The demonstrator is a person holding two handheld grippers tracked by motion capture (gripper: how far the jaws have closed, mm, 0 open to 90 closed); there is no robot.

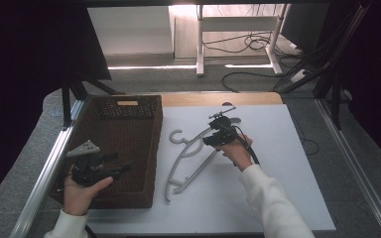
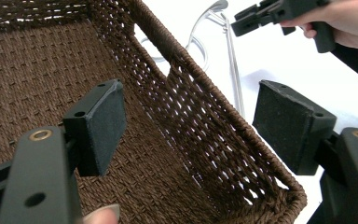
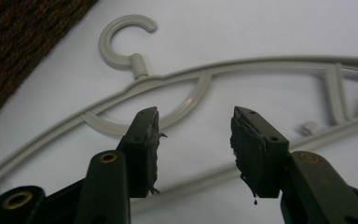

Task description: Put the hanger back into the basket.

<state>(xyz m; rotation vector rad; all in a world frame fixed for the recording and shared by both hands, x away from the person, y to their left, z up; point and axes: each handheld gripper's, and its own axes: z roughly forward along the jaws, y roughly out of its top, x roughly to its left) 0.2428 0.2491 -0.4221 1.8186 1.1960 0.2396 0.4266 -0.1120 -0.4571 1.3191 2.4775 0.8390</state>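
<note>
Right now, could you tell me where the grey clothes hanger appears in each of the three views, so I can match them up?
High view: the hanger lies on the white table, centre, right of the basket.
Left gripper view: top centre, beyond the basket's wall.
Right gripper view: across the middle, hook at upper left.
Shared landmark: the brown woven basket.

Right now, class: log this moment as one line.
right hand-held gripper: open over grey plastic hanger | left hand-held gripper: open, at brown woven basket
</note>
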